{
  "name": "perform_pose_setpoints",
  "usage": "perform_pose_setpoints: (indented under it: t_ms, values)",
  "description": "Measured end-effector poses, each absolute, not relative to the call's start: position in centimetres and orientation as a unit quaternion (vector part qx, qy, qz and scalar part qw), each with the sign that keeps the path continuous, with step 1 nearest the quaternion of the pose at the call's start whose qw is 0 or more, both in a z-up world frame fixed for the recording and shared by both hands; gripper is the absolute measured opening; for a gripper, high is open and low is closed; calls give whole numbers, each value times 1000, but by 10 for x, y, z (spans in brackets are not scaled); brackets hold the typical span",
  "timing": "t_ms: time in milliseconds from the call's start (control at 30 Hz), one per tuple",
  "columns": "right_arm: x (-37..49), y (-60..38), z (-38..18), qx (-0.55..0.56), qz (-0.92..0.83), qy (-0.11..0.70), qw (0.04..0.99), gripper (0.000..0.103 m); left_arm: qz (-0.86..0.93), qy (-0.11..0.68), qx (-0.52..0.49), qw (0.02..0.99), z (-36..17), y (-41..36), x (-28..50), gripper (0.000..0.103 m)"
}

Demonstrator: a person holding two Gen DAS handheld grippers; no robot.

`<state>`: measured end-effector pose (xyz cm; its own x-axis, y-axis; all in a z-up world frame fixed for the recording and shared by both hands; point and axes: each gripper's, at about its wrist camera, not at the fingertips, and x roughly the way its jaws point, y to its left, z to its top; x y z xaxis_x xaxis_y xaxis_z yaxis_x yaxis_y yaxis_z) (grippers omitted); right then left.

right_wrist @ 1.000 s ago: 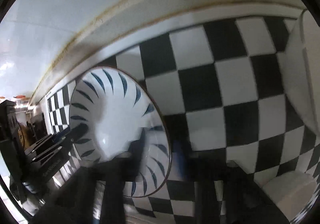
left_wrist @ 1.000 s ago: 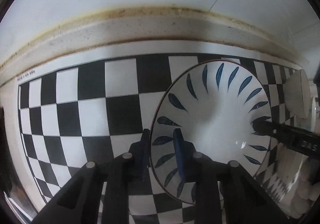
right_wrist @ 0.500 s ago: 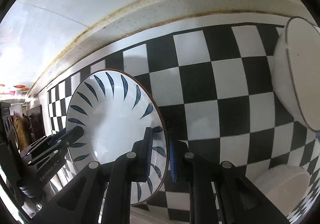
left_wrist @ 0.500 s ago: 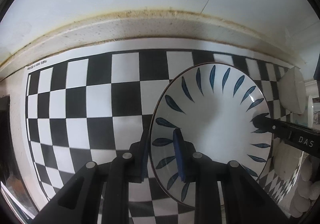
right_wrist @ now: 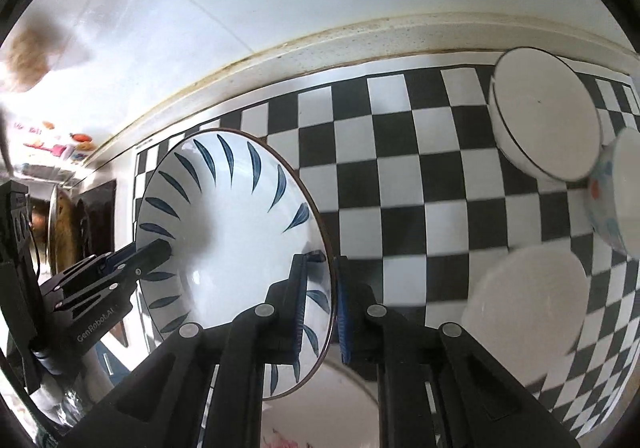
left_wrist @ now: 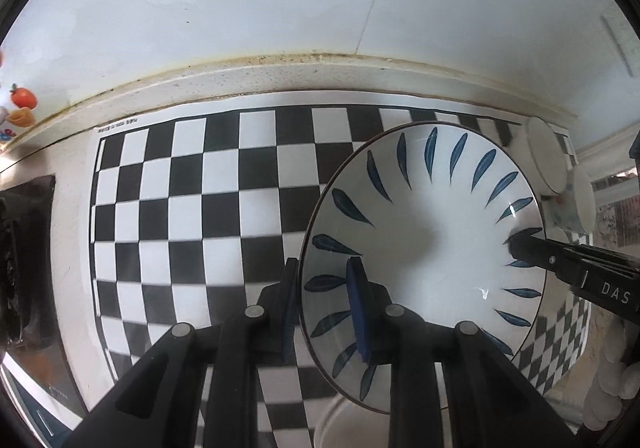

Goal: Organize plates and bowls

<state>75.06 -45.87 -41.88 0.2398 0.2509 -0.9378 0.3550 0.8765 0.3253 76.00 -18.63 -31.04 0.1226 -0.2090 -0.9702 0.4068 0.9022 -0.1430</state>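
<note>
A white plate with blue leaf marks (left_wrist: pixel 428 248) is held in the air over the checkered mat (left_wrist: pixel 200 207) by both grippers. My left gripper (left_wrist: pixel 320 304) is shut on its left rim. My right gripper (right_wrist: pixel 322 304) is shut on its right rim, and its black finger shows in the left wrist view (left_wrist: pixel 532 248). The plate also shows in the right wrist view (right_wrist: pixel 228 228), with the left gripper's fingers (right_wrist: pixel 148 252) on its far rim. A white dish (right_wrist: pixel 320 408) lies below the plate.
A white bowl with a dark rim (right_wrist: pixel 544 123) stands at the mat's back right, a patterned bowl (right_wrist: pixel 616 199) beside it, and a white bowl (right_wrist: pixel 528 296) nearer. A wall (left_wrist: pixel 320 7) runs behind the counter. A dark stove (left_wrist: pixel 24 248) is at the left.
Both grippers have lifted the plate and drawn back from the wall; more of the mat and the bowls at the right have come into view.
</note>
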Motion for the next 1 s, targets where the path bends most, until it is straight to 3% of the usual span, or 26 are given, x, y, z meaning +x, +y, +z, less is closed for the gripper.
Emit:
perform_pose_setpoints:
  t_ms: [467,1000]
  values:
    - [673,-451,-403,246,-20,597,764,15,-208,612,81,759,-280,-159,677,21]
    - [617,-433,-433,256,-13,629,734,15,-199,648,110,727,-323,-156,621,21]
